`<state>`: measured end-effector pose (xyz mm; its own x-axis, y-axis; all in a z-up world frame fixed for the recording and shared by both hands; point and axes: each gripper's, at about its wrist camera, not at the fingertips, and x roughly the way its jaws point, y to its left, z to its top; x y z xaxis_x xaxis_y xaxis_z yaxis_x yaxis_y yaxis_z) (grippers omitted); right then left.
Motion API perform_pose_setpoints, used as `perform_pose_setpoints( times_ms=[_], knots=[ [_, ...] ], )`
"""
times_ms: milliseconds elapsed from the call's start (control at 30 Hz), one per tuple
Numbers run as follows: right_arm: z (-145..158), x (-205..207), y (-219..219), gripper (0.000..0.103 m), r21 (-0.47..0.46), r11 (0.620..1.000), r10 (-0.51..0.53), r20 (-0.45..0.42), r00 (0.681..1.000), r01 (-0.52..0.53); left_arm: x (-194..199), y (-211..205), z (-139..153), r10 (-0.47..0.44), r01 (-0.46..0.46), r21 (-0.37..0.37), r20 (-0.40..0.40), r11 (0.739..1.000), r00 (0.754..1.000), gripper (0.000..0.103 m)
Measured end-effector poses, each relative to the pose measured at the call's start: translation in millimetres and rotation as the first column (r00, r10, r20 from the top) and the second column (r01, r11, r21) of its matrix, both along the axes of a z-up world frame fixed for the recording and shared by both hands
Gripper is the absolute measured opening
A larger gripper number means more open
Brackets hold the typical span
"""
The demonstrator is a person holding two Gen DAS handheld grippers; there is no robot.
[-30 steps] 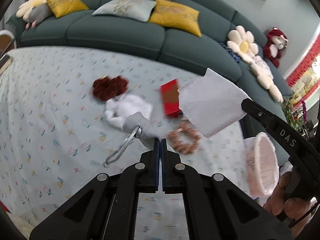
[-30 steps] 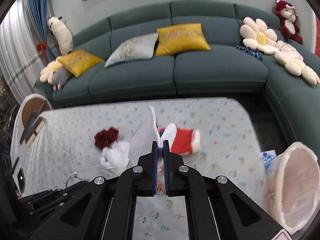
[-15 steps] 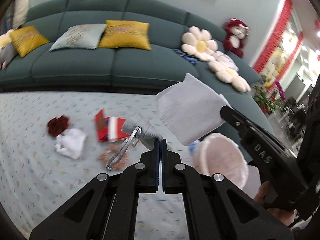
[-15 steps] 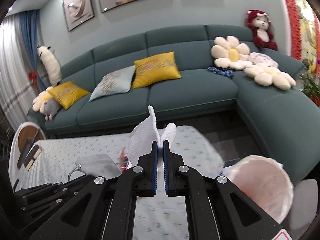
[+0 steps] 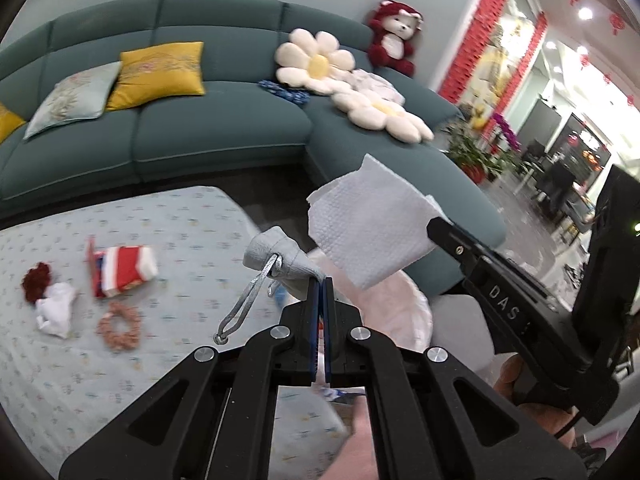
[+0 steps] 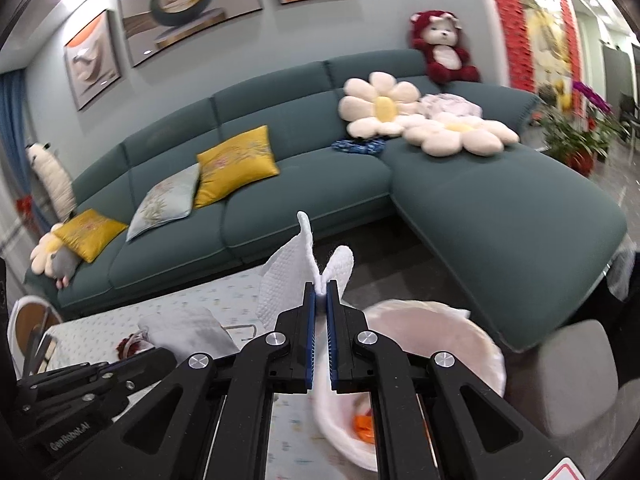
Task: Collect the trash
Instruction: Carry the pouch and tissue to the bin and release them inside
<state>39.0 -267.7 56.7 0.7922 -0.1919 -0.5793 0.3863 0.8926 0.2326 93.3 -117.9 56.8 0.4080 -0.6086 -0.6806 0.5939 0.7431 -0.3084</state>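
Note:
My left gripper point(image 5: 320, 284) is shut on a grey drawstring pouch point(image 5: 280, 256) with a silver cord, held in the air above the pink-lined trash bin point(image 5: 400, 312). My right gripper point(image 6: 321, 288) is shut on a white paper tissue point(image 6: 292, 272), also seen in the left wrist view point(image 5: 372, 220), held over the bin point(image 6: 476, 344). Something orange point(image 6: 364, 426) lies inside the bin. The pouch shows in the right wrist view point(image 6: 188, 330) at lower left.
On the flower-print table point(image 5: 160, 224) lie a red and white packet point(image 5: 124, 270), a white crumpled tissue point(image 5: 54, 308), a dark red ball point(image 5: 36, 282) and a pink scrunchie point(image 5: 120, 326). A teal sofa point(image 6: 500, 208) wraps around behind.
Both grippers swung right from above the table to above the bin, carrying the pouch and the tissue. The bin now lies right under them.

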Motion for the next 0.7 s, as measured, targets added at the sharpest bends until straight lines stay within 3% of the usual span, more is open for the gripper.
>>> perform_pose_setpoints(
  times_ms=[367, 400, 467, 500, 600, 700],
  knots=[
    [-36, -29, -55, 0.006, 0.066, 0.993, -0.097, -0.048, 0.994, 0.1, -17, -63, -15, -0.102, 0.102, 0.003, -0.035, 0.995, 0.994, 0.003],
    [-38, -29, -58, 0.009, 0.073, 0.992, -0.101, -0.052, 0.994, 0.105, -17, -68, -17, -0.102, 0.102, 0.008, -0.039, 0.995, 0.994, 0.008],
    [-41, -30, -65, 0.013, 0.074, 0.989, -0.12, -0.06, 0.991, 0.124, -16, -72, -21, -0.096, 0.096, 0.005, -0.052, 0.995, 0.994, 0.032],
    [-43, -31, -66, 0.015, 0.077, 0.989, -0.121, -0.063, 0.991, 0.126, -17, -73, -22, -0.091, 0.091, 0.0, -0.054, 0.996, 0.994, 0.037],
    [-49, -34, -72, 0.027, 0.087, 0.986, -0.135, -0.074, 0.988, 0.141, -19, -76, -22, -0.083, 0.083, -0.004, -0.04, 0.997, 0.996, 0.044],
    [-51, -37, -76, 0.031, 0.092, 0.985, -0.141, -0.076, 0.987, 0.148, -19, -75, -23, -0.077, 0.077, 0.002, -0.043, 0.997, 0.996, 0.046]
  ],
)
